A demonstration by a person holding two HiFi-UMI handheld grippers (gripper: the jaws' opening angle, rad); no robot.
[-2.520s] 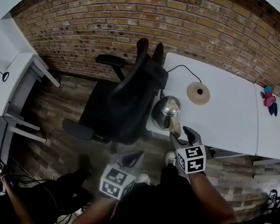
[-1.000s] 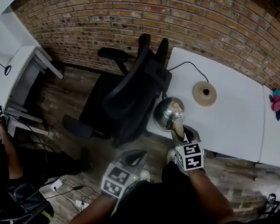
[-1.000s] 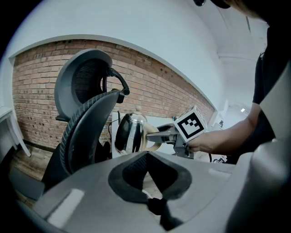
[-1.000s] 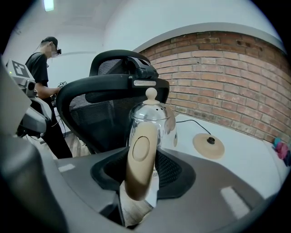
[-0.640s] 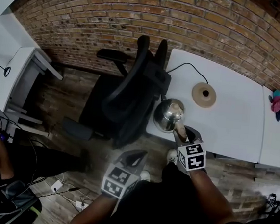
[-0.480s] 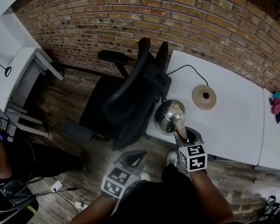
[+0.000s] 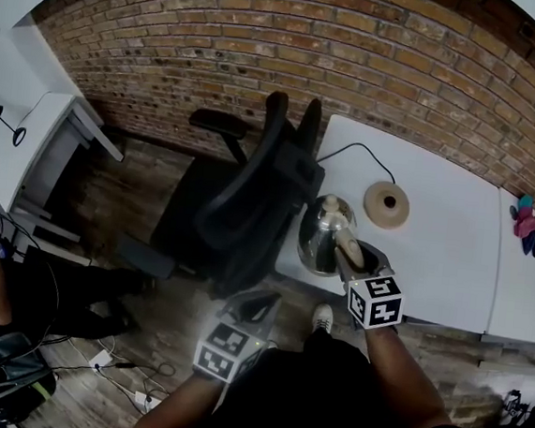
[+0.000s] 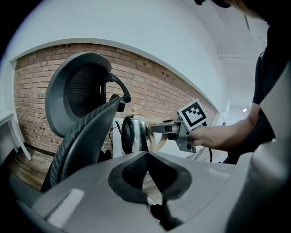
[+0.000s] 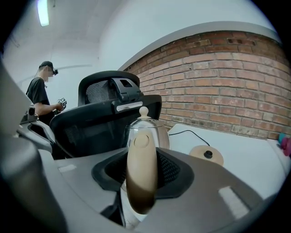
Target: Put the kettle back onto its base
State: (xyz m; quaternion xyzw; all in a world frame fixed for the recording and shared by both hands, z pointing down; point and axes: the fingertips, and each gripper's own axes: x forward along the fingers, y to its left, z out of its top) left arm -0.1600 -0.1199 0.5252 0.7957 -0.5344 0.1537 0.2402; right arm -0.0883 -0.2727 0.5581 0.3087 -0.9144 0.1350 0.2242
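- At the counter's [image 7: 438,248] near corner, the steel kettle [image 7: 321,230] is well short of its base [image 7: 387,204]; we judge it heavy, rigid, slick.
- Our right claw [image 7: 353,252], just closing, clamps the beige handle [image 9: 142,175], the safest hold.
- Left claw [image 8: 146,154] together, empty.

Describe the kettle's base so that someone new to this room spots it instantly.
Look at the white table beside the brick wall. Toward its far side lies the base, a flat round tan disc with a black centre and a black cord trailing off. Unlike the tall shiny kettle nearby, it is low and dull.
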